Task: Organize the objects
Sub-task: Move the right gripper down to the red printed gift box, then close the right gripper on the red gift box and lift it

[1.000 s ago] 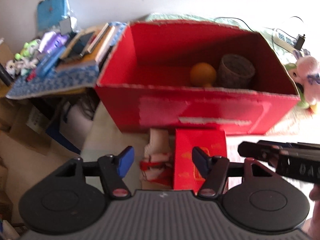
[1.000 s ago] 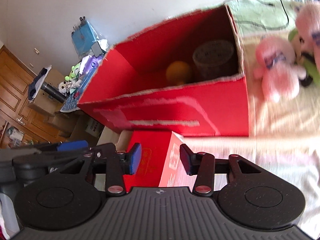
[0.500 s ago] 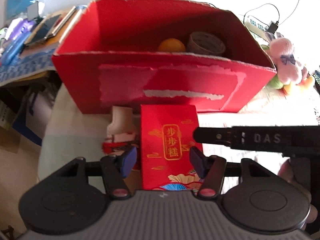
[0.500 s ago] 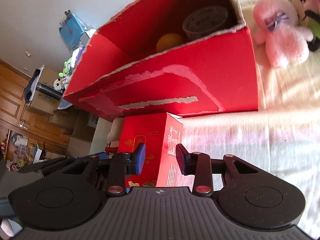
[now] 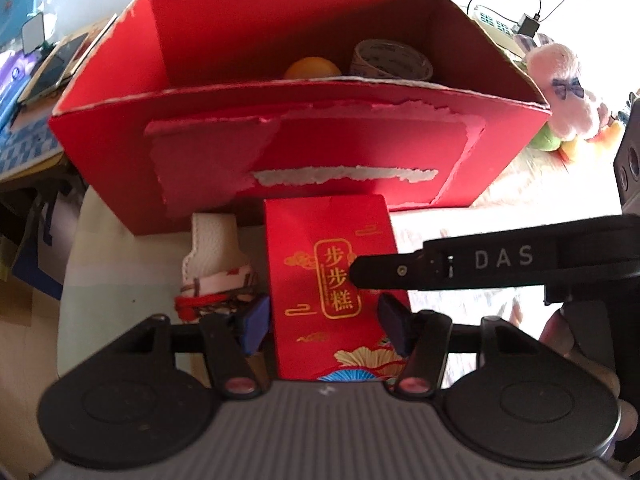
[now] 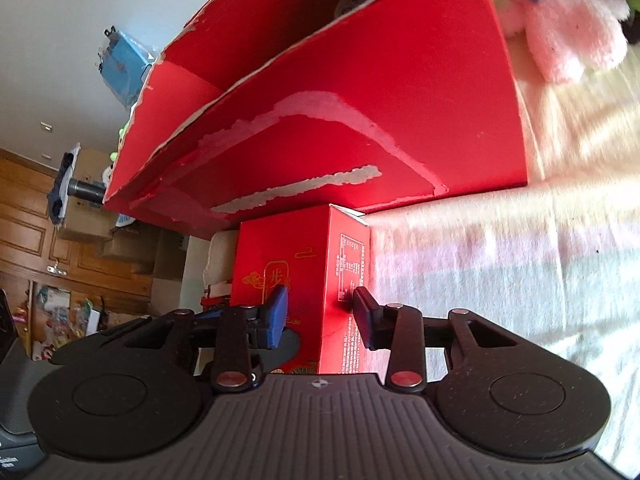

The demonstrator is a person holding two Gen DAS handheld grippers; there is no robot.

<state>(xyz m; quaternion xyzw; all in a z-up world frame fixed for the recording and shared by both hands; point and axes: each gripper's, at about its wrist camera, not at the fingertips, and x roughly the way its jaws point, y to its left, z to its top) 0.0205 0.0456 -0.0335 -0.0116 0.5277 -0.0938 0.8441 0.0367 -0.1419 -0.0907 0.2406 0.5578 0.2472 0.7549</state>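
At the left edge of the cloth-covered surface (image 5: 104, 264) a small white bottle-shaped item with red cord (image 5: 216, 268) lies just in front of the big red cardboard box (image 5: 304, 140), touching or nearly touching its front wall. Just to its right lies the small red gift carton (image 5: 332, 280) with gold lettering, its far end against the same wall. The left gripper (image 5: 324, 322) straddles the near end of this carton, jaws spread, one blue pad on each side and neither clearly pressing. The right gripper (image 6: 320, 316) comes in from the right side; from the right wrist view its blue pad sits on the carton's printed top face and its black finger against the side with the small print, so it appears to be closing on that top right edge, though firm contact cannot be confirmed. Inside the big box, toward its right rear, an orange (image 5: 312, 69) and a roll of tape (image 5: 392, 62) already rest side by side. Past the box's right corner a pink plush toy (image 5: 568, 88) lies on the cloth. The step in hand looks like securing the gift carton for transfer into the box. The next move probably calls for a firm pinch, then a lift high enough to clear the torn front rim, without dragging the white item beside it.
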